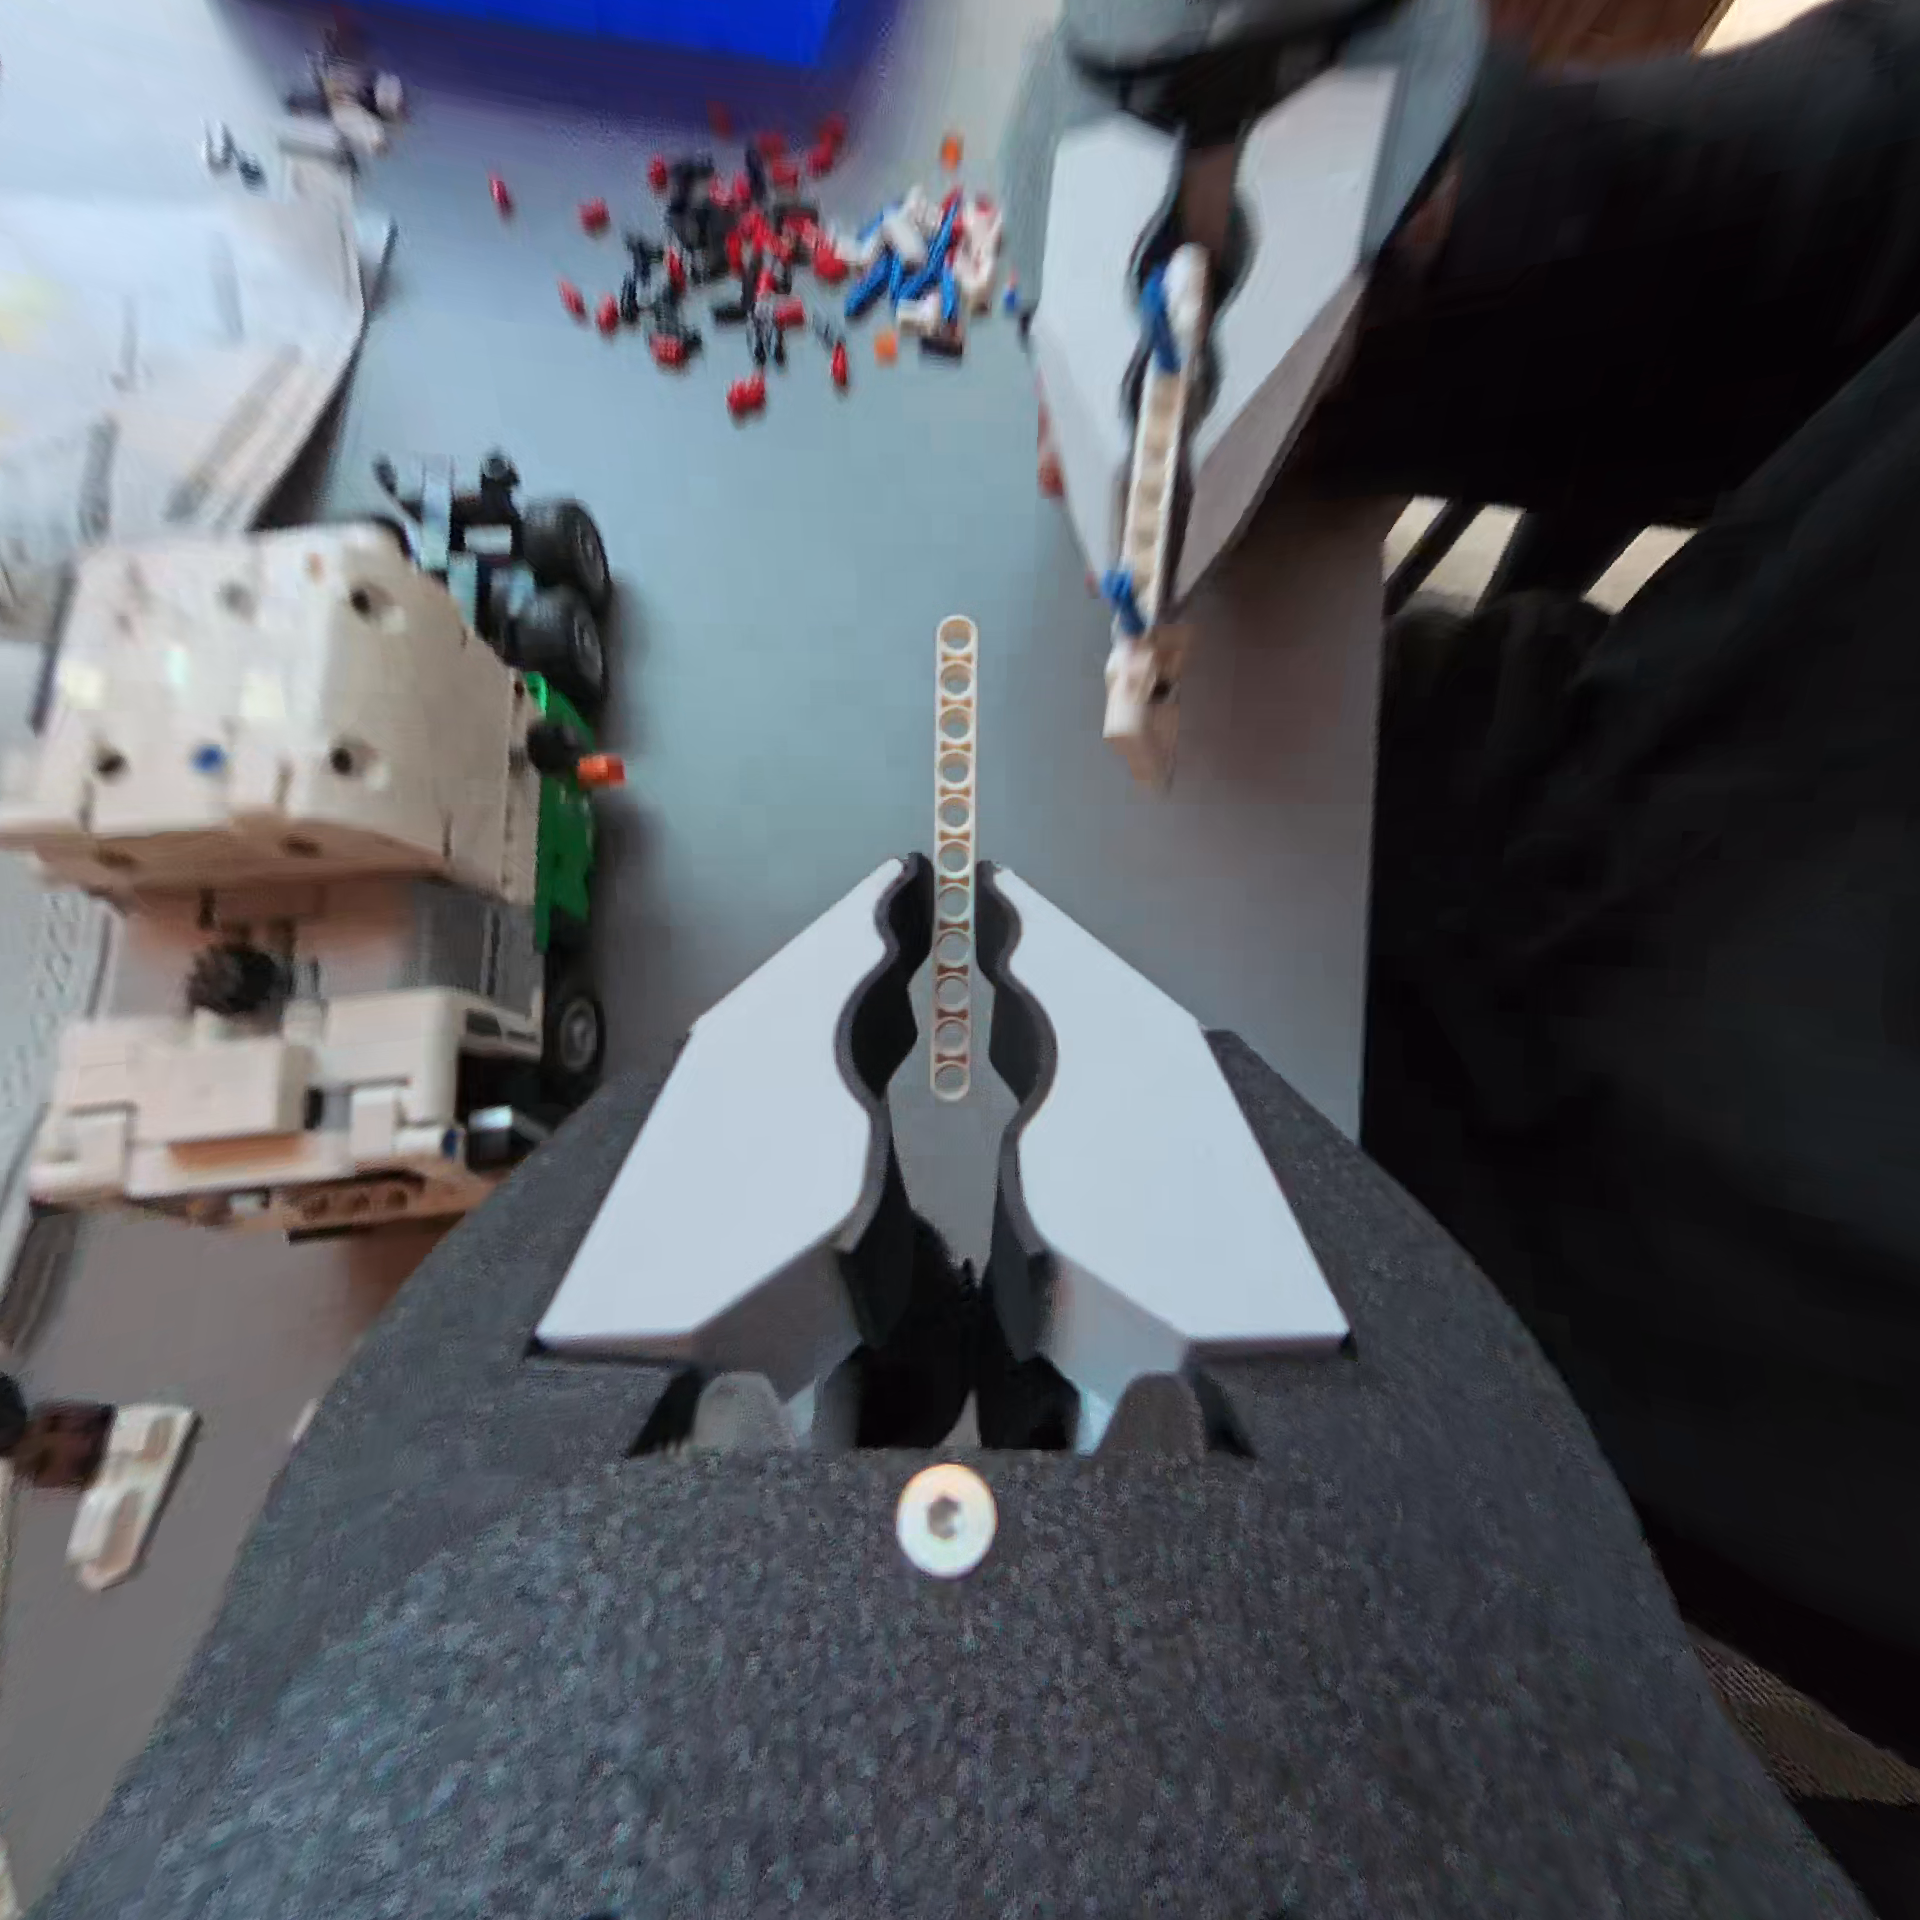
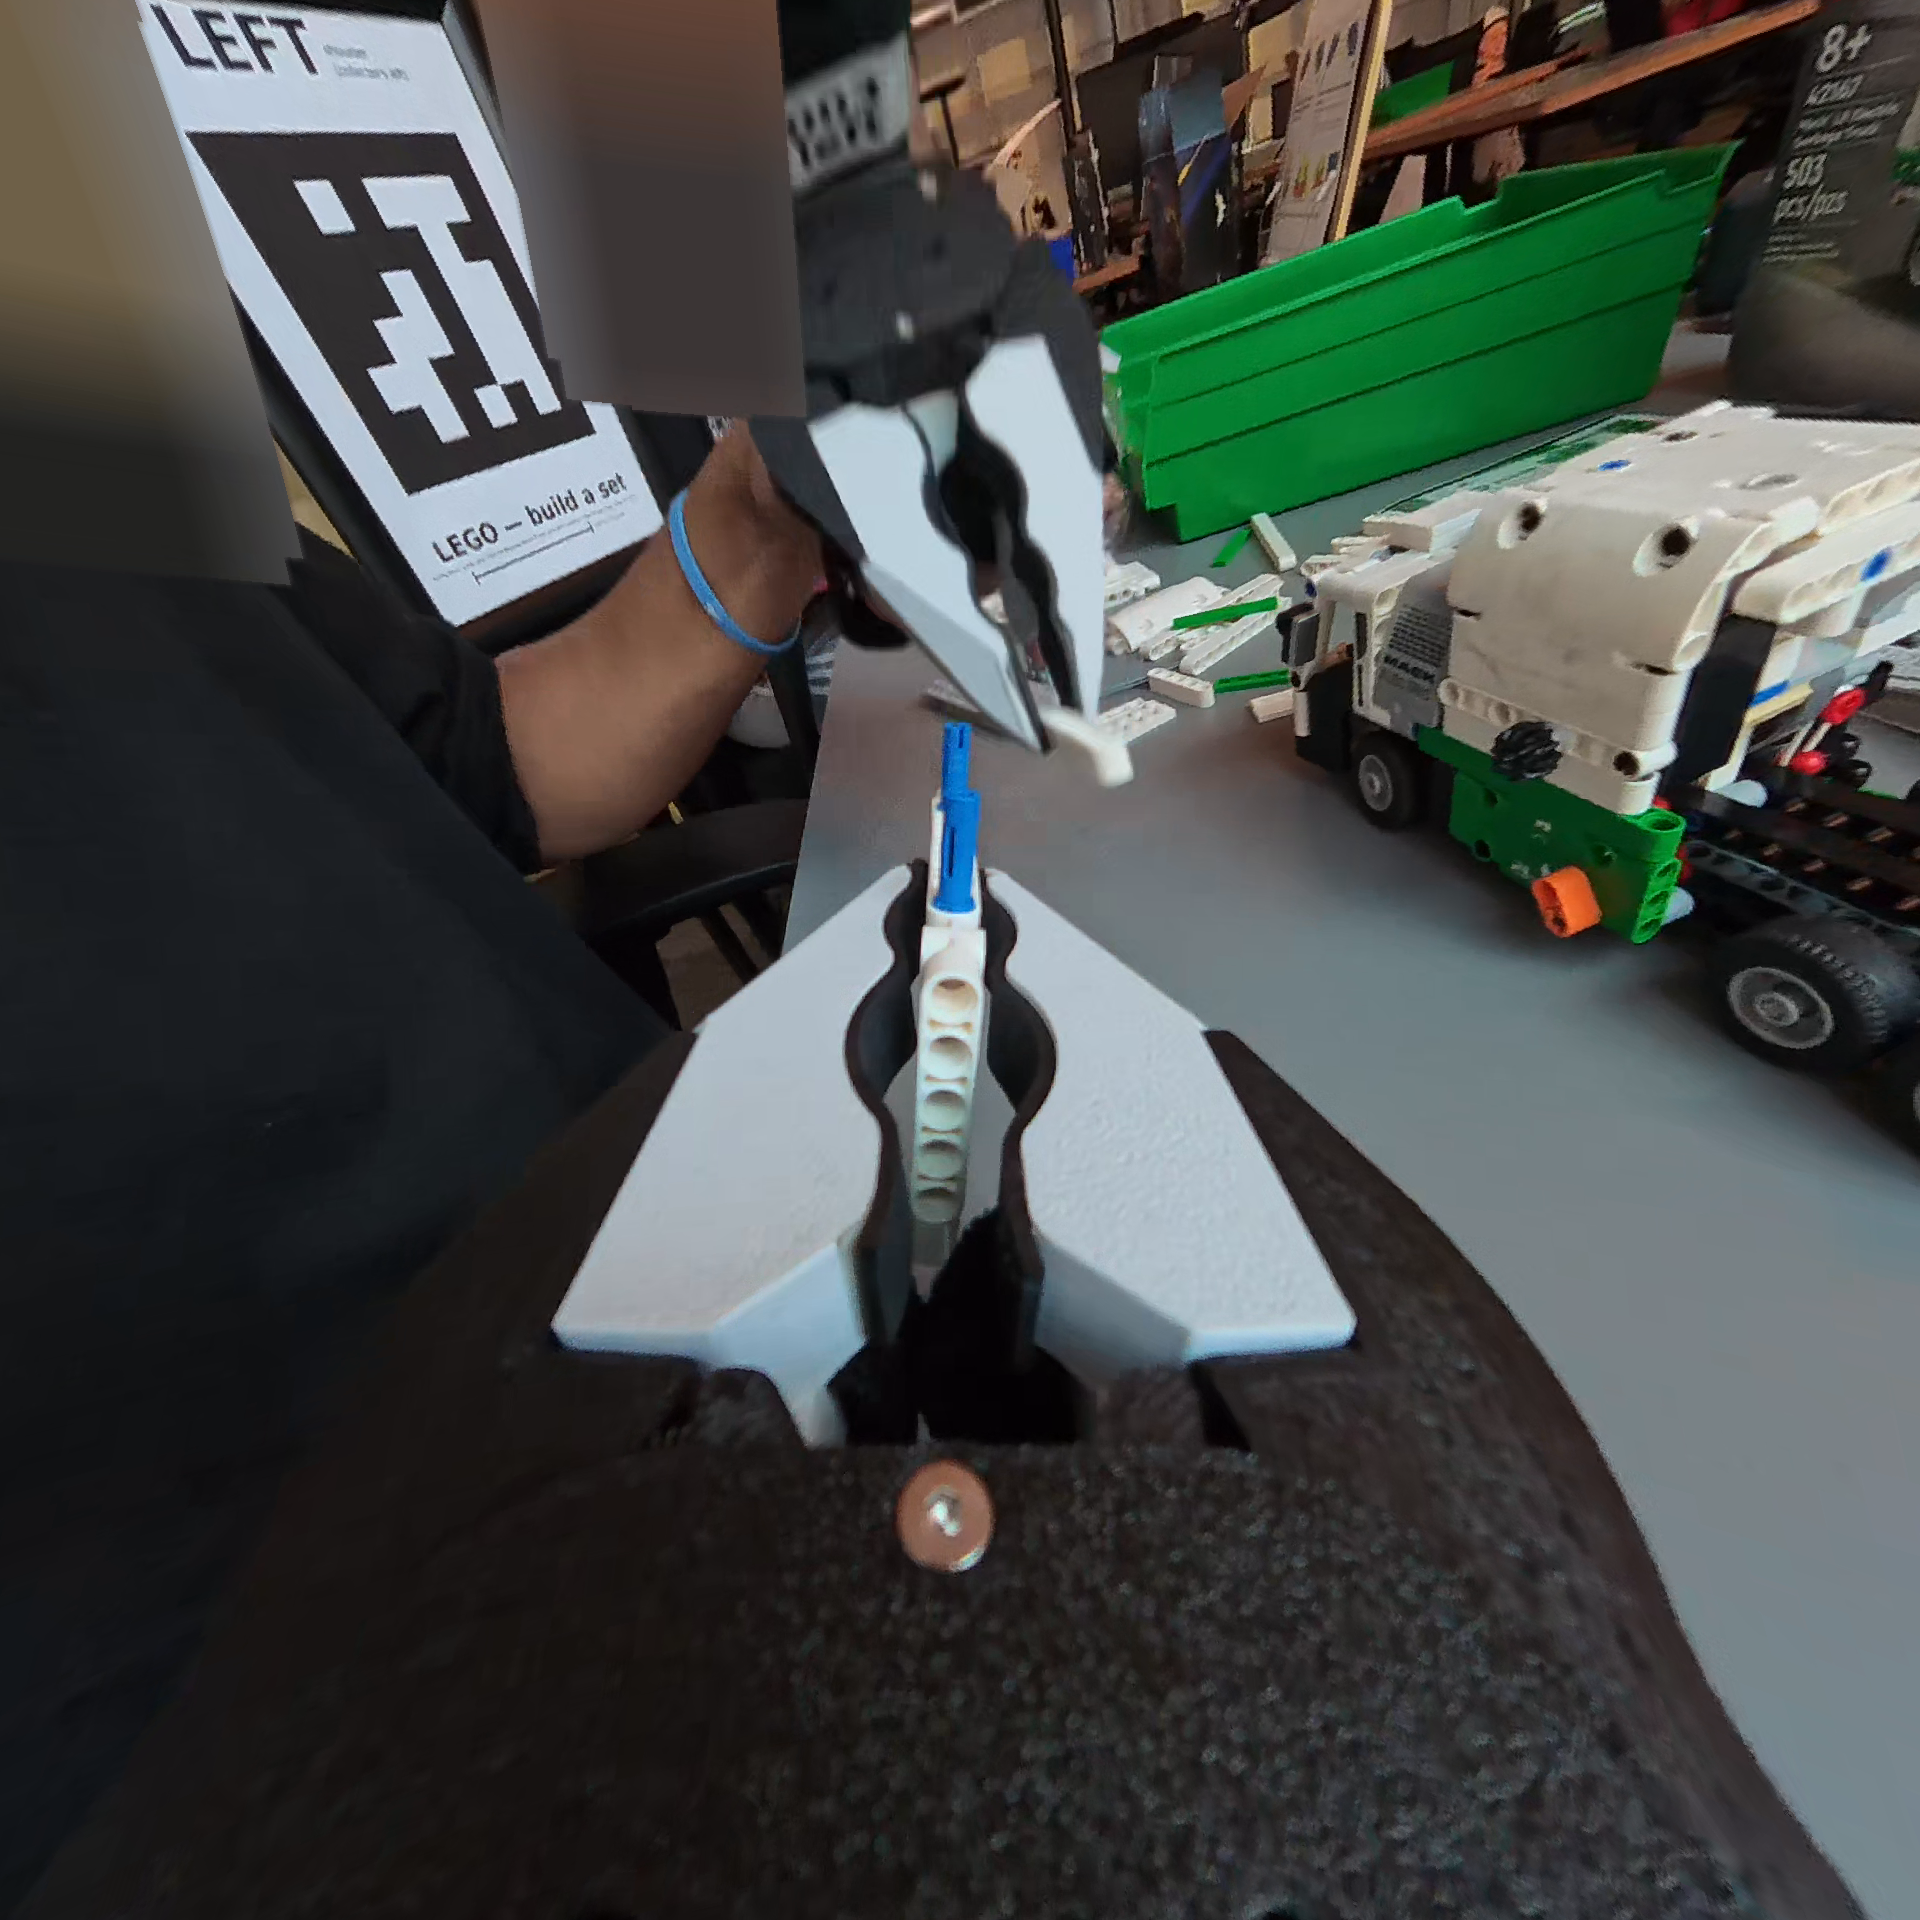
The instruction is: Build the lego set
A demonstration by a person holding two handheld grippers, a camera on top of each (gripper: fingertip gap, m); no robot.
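My left gripper is shut on a long thin white beam with holes, which sticks out straight ahead above the grey table. My right gripper is shut on a shorter white beam with blue pins at its front end. In the right wrist view the left gripper hangs just ahead and above, its beam end close to the blue pins but apart. In the left wrist view the right gripper shows at upper right with its beam.
A partly built white and green lego truck stands on the table, also at left in the left wrist view. Loose red, black, blue pieces lie farther off. Green bins, a dark box and a marker sign stand around.
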